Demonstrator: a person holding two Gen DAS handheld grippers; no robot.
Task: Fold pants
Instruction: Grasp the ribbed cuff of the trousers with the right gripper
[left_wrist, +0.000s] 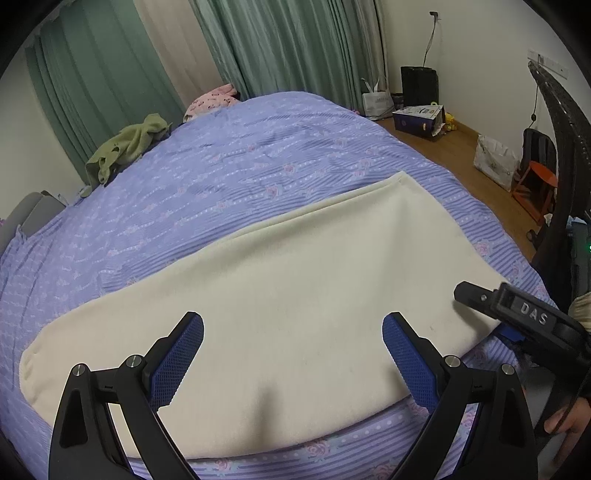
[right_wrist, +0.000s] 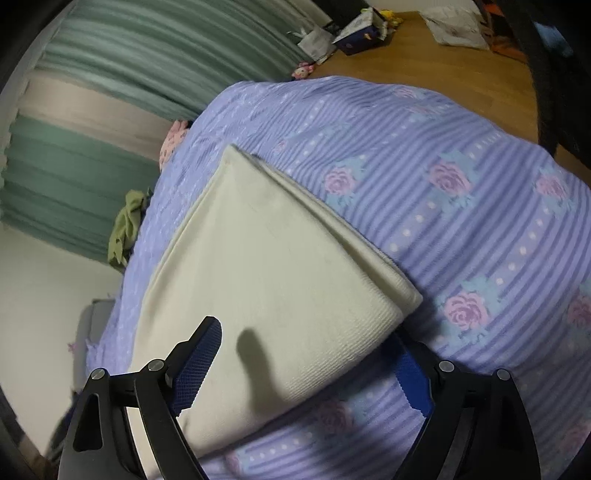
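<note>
On purple floral bedspread (left_wrist: 229, 162): cream pants (left_wrist: 280, 295) lying folded flat; left gripper (left_wrist: 293, 354) and right gripper (right_wrist: 314, 365) both hovering agape, gripping nothing.

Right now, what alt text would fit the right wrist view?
Cream pants, folded, lie on a purple flowered bedspread. The open right gripper straddles their near corner, pads not pressing. Green curtains hang behind.

Green curtains (left_wrist: 291, 48) hang behind the lilac floral bedspread (left_wrist: 221, 158), wooden floor (left_wrist: 454, 147) to the right, white wall (left_wrist: 476, 44) beyond.
</note>
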